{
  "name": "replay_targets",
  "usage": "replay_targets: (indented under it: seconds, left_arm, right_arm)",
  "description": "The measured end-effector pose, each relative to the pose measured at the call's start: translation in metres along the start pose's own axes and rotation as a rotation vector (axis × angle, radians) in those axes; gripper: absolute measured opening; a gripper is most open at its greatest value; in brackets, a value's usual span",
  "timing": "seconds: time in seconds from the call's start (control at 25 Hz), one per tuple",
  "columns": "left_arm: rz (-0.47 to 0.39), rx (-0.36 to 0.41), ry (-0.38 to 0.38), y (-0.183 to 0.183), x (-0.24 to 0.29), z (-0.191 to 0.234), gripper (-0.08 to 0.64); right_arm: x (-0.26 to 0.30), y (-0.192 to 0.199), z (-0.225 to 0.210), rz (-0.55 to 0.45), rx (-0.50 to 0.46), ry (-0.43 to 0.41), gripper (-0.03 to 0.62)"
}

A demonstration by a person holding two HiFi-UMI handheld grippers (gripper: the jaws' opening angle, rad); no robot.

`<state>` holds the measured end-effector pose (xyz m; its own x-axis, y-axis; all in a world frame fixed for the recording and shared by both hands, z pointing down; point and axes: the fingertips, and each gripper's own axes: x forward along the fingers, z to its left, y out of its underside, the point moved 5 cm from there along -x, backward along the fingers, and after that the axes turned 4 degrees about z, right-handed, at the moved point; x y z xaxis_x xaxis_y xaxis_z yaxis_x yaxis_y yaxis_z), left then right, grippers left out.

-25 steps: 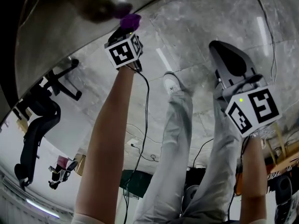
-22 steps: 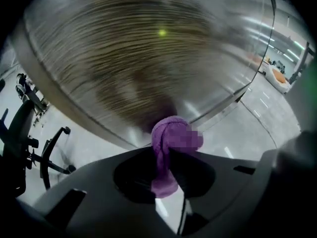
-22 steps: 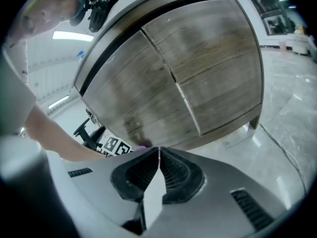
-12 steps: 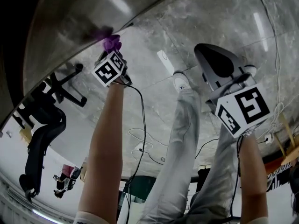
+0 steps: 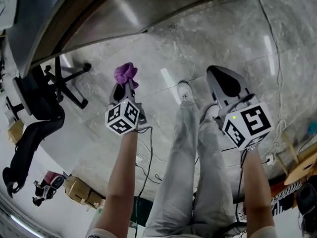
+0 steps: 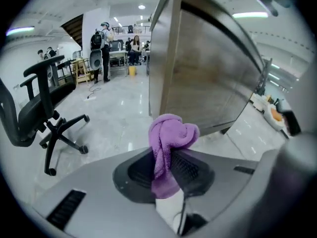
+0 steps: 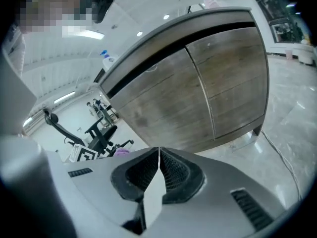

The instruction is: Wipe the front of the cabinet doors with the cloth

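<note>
Jaws of left gripper (image 6: pixel 167 168) pinch crumpled purple cloth (image 6: pixel 171 133) — cloth near brown wooden cabinet doors (image 7: pixel 198 88), apart from them, above grey stone floor (image 5: pixel 198 48). Right gripper (image 7: pixel 159 171) jaws pressed together — nothing between.

Fuzzy purple cloth (image 6: pixel 171 138), matt wood-grain cabinet doors (image 7: pixel 208 88), glossy marbled floor (image 5: pixel 198 48)

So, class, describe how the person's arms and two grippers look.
The left gripper and the right gripper are grey plastic tongs with black ribbed pads, each carrying a white cube printed with black square markers; the right cube shows a small green light. A black cable trails from the left one. The forearms are bare.
</note>
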<state>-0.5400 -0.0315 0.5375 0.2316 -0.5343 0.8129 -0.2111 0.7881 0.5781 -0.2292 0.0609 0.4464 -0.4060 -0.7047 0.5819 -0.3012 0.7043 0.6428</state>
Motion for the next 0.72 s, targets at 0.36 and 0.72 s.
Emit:
replay_targets:
  seconds: [0.36, 0.72]
  left_arm:
    - [-0.22, -0.095, 0.245, -0.009, -0.204, -0.105, 0.081]
    - [-0.342, -0.081, 0.396, -0.059, -0.348, -0.153, 0.081]
  right_arm:
    - [-0.129, -0.015, 0.082, -0.037, -0.137, -0.172, 0.029]
    - [-0.28, -0.071, 0.131, -0.219, -0.212, -0.126, 0.029]
